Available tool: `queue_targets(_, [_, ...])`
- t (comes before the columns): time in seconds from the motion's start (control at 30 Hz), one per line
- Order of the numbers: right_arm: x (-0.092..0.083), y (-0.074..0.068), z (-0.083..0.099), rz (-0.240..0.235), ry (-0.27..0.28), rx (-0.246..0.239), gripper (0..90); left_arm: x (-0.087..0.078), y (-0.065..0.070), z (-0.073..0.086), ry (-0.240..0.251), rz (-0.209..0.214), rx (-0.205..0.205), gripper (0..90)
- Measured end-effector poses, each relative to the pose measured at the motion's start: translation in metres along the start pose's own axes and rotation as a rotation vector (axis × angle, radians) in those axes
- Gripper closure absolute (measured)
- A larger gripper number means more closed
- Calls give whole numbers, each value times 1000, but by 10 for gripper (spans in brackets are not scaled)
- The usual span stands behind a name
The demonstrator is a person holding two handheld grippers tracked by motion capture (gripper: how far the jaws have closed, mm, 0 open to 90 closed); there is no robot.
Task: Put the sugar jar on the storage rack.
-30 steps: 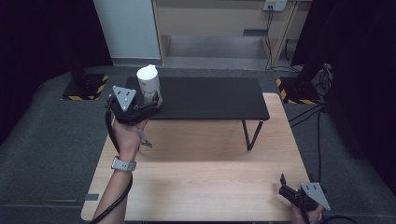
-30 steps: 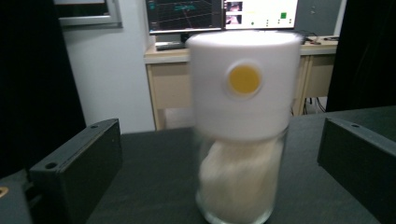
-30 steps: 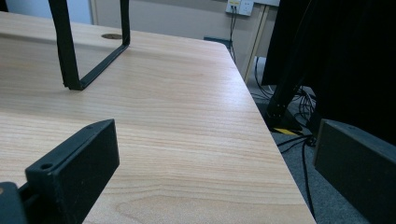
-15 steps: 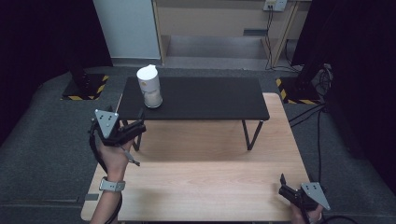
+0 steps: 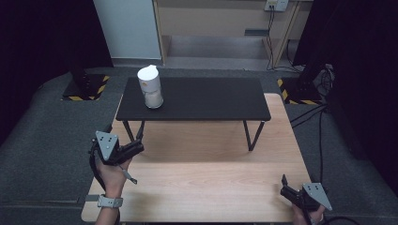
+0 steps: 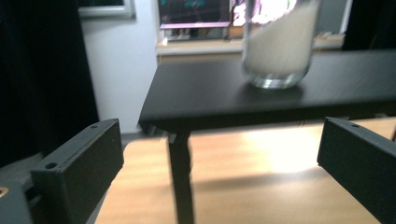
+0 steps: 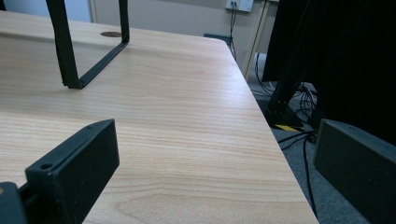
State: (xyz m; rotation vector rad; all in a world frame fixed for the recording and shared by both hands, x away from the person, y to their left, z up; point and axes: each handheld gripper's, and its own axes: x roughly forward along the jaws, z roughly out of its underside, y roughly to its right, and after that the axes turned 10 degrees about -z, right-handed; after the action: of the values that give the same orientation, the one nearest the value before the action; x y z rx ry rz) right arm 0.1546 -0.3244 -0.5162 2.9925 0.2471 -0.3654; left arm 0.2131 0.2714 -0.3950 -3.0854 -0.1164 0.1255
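A clear jar of white powder with a white lid (image 5: 150, 87) stands upright on the left end of a low black shelf (image 5: 202, 101); the left gripper view shows the jar (image 6: 278, 44) ahead and above. My left gripper (image 5: 137, 148) is held over the wooden table's left edge, well short of the jar, jaws wide apart with nothing between them (image 6: 219, 154). My right gripper (image 5: 286, 186) rests at the table's near right corner, open and empty (image 7: 215, 158).
The black shelf stands on thin metal legs (image 5: 253, 136) on the wooden table (image 5: 211, 183). A leg (image 6: 180, 182) is just ahead of the left gripper. Grey floor surrounds the table; cables (image 5: 309, 115) trail at the right, by the table edge (image 7: 275, 154).
My left gripper has let go of the jar and drawn back toward the near left of the table, open. The jar stays on the shelf. The right gripper has not moved.
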Motion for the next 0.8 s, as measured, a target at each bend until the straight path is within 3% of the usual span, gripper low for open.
queue_targets(0.2, [0, 0, -1, 2, -4, -1, 5, -4, -10, 19, -5, 0, -15, 0])
queue_targets(0.53, [1, -2, -1, 7, -9, -5, 5, -13, -16, 59, -79, 2, -43, 0])
queue_targets(0.8, [1, -2, -2, 6, -14, -12, 5, -11, -14, 80, -130, 0, -22, 0])
